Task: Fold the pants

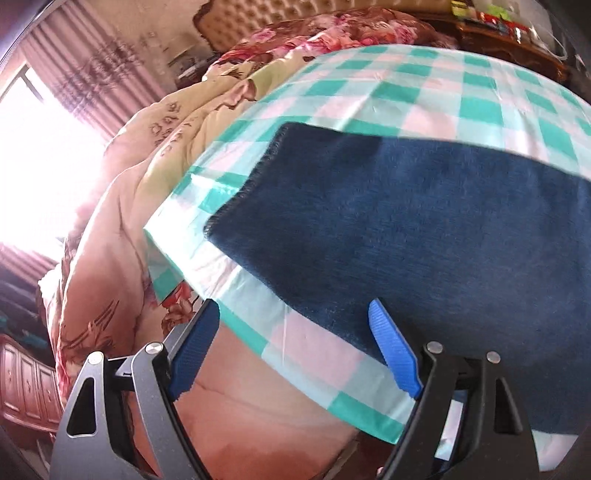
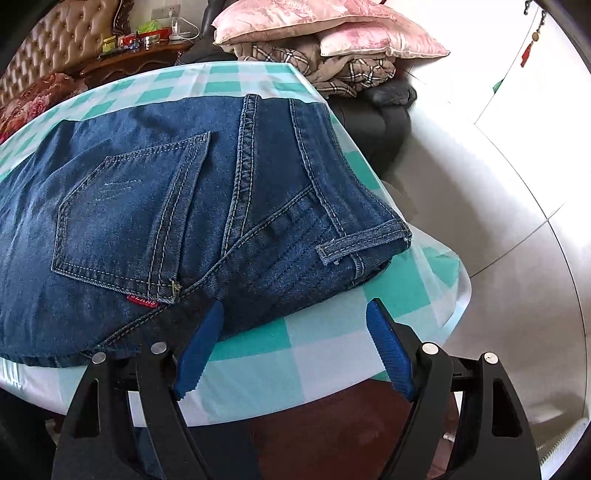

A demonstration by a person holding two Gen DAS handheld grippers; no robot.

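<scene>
Both grippers, left (image 1: 297, 350) and right (image 2: 295, 345), fingers spread, empty. Jeans (image 2: 184, 206) near surface (image 2: 295, 354) edge; careless tug could drag them off.

Checked tablecloth (image 2: 314, 350), stacked pillows (image 2: 332, 26)

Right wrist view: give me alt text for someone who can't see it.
Blue jeans lie folded on a table with a teal-and-white checked cloth, back pocket and waistband up. The right gripper hovers open at the table's near edge, nothing between its blue fingers. Pillows are piled behind.
</scene>
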